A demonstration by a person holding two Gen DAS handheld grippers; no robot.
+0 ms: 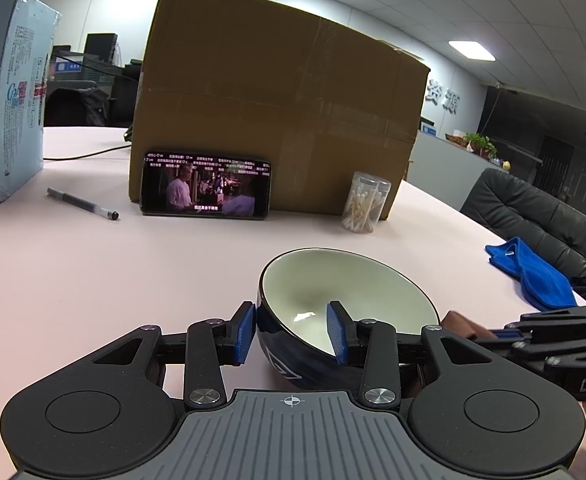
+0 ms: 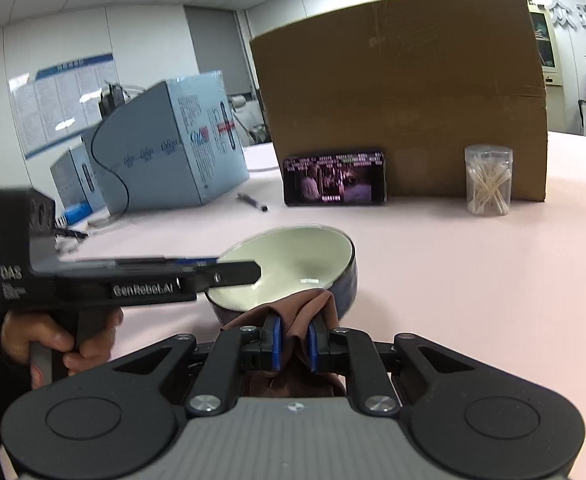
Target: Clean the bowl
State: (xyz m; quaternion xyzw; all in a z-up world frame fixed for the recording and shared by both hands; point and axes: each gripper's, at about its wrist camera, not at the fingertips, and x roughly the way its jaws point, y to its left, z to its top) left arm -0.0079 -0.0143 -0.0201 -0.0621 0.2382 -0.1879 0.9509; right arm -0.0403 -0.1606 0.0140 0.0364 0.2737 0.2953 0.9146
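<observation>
Low in the frame's centre, the left gripper straddles the bowl's near wall, one pad outside, one inside, tilting it off the table. The right gripper pinches a brown cloth draped over the rim. The inside looks pale and bare, so whether wiping is starting or ending, I cannot tell

One bowl, two cloths: brown and blue. One phone, one pen, one swab jar. Two blue boxes, one cardboard box.
</observation>
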